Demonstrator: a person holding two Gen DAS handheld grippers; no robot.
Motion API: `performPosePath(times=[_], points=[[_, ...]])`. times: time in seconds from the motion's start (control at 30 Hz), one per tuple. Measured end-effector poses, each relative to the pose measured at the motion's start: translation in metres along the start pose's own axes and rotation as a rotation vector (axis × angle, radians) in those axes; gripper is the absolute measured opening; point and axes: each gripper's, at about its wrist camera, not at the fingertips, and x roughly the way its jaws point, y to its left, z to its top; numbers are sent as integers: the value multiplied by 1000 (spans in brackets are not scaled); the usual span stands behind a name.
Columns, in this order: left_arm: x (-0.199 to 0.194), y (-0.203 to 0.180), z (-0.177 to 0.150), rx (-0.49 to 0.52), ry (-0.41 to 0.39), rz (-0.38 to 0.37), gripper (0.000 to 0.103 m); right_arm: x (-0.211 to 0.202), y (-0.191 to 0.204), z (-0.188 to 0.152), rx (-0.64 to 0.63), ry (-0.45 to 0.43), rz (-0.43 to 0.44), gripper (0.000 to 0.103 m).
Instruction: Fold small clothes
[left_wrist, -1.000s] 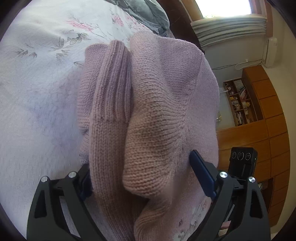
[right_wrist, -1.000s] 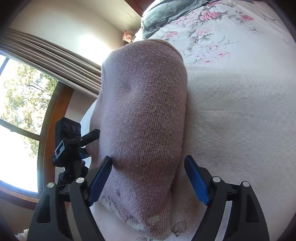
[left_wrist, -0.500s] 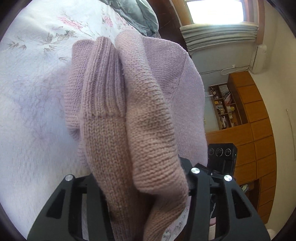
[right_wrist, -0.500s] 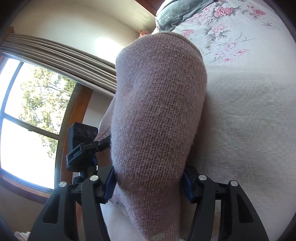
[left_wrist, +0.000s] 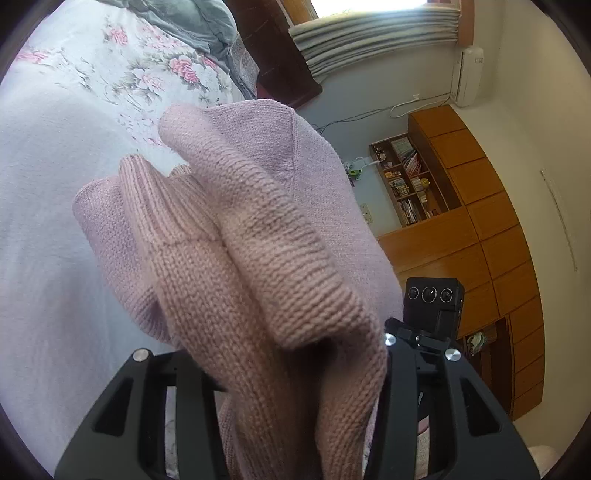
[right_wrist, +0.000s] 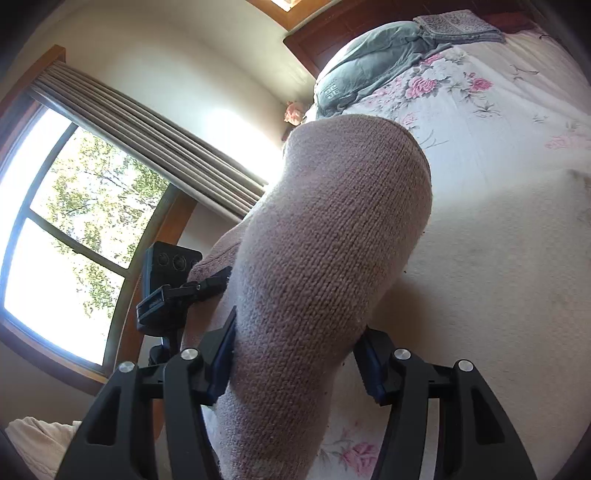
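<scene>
A dusty-pink knit sweater (left_wrist: 258, 236) hangs bunched in front of the left wrist camera, its ribbed cuff and folds draped over the jaws. My left gripper (left_wrist: 295, 354) is shut on this thick bundle, its pads hidden by the knit. In the right wrist view the same sweater (right_wrist: 325, 258) rises as a rounded fold above the bed. My right gripper (right_wrist: 295, 362) is shut on it, blue pads pressed into both sides of the fold. The sweater is lifted off the floral bedspread (left_wrist: 48, 184) at the gripped end.
A grey blanket (right_wrist: 373, 55) lies at the head of the bed. A black camera on a tripod (left_wrist: 432, 302) stands beside the bed. Wooden cabinets and shelves (left_wrist: 461, 206) line the wall. A window with curtains (right_wrist: 74, 221) is to the left in the right wrist view.
Both grippers went from open around the sweater to shut on it. They then lifted and tilted upward, so more of the room and bed head shows.
</scene>
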Motion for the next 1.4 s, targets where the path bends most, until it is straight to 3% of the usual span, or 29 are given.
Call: performPosePath(times=[0.17, 0.27, 0.33, 0.43, 0.57, 0.7, 0.8, 0.87, 0.9, 0.97, 1.1, 1.13, 1.2, 1.27, 1.4], points=[[60, 15, -23, -13, 60, 90, 44, -17, -63, -24, 95, 23, -82, 57], [70, 32, -33, -90, 60, 93, 52, -13, -98, -43, 170, 41, 2, 58], [63, 30, -38, -115, 32, 100, 54, -18, -101, -49, 167, 22, 46, 60], [48, 16, -48, -119, 13, 139, 57, -28, -94, -51, 135, 19, 40, 72], [30, -18, -67, -44, -13, 212, 67, -42, -81, -61, 95, 30, 44, 73], [23, -36, -89, 29, -14, 328, 67, -48, -76, -77, 73, 63, -19, 73], [20, -29, -103, 25, -12, 401, 67, -47, -76, -87, 60, 84, -70, 64], [18, -18, -111, 14, 1, 447, 67, -43, -79, -92, 55, 107, -105, 51], [18, -12, -116, 6, 4, 465, 67, -42, -79, -95, 46, 114, -118, 50], [17, -3, -121, -13, -8, 457, 68, -41, -78, -101, 27, 116, -142, 42], [12, 0, -127, -19, -32, 472, 69, -38, -76, -103, 13, 129, -175, 42], [10, -2, -127, -18, -32, 486, 69, -38, -69, -103, 4, 129, -186, 43], [8, -14, -127, -7, -34, 518, 67, -37, -55, -99, -17, 125, -214, 56], [4, -29, -127, 12, -41, 552, 68, -41, -41, -100, -38, 105, -269, 82], [-4, -61, -129, 50, -55, 638, 79, -55, -19, -102, -66, 61, -402, 94]])
